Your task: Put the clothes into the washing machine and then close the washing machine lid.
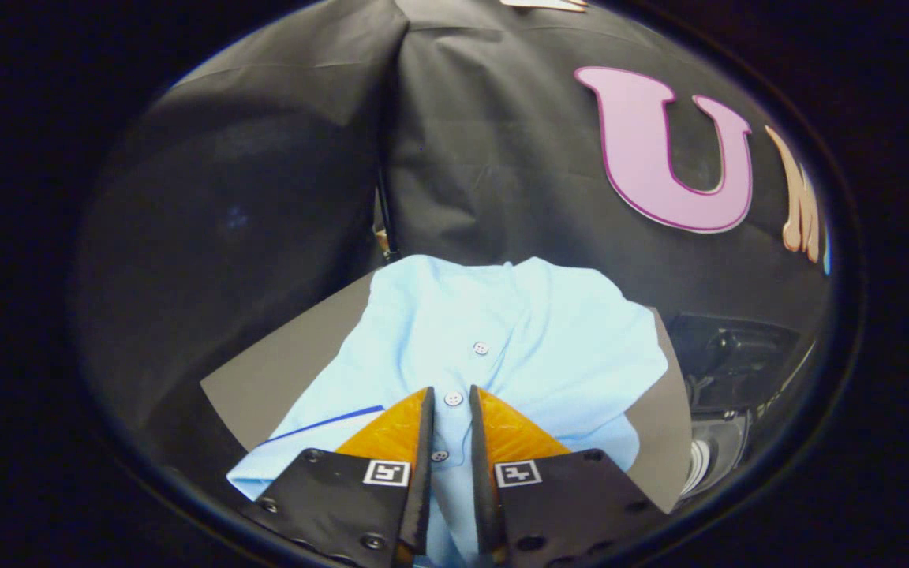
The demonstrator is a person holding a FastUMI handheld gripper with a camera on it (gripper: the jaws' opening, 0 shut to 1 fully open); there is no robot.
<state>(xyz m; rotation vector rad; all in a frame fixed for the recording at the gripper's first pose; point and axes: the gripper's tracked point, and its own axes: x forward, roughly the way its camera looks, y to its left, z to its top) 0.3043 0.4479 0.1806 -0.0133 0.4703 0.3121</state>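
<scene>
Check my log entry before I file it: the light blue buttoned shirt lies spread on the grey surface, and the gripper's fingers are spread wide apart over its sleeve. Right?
Not quite. In the gripper view the light blue shirt does lie on the grey surface, but the gripper has its fingers close together with a narrow gap, over the button placket, not wide apart over a sleeve.

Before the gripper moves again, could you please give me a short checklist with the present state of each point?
1. Light blue shirt lies flat on the grey table: ok.
2. Gripper centred over the button strip: ok.
3. Fingers nearly together, a narrow gap with cloth in it: ok.
4. Both fingers pressing the cloth: cannot tell.
5. Dark machine sits beyond the table's far side, lid open: cannot tell.
</scene>
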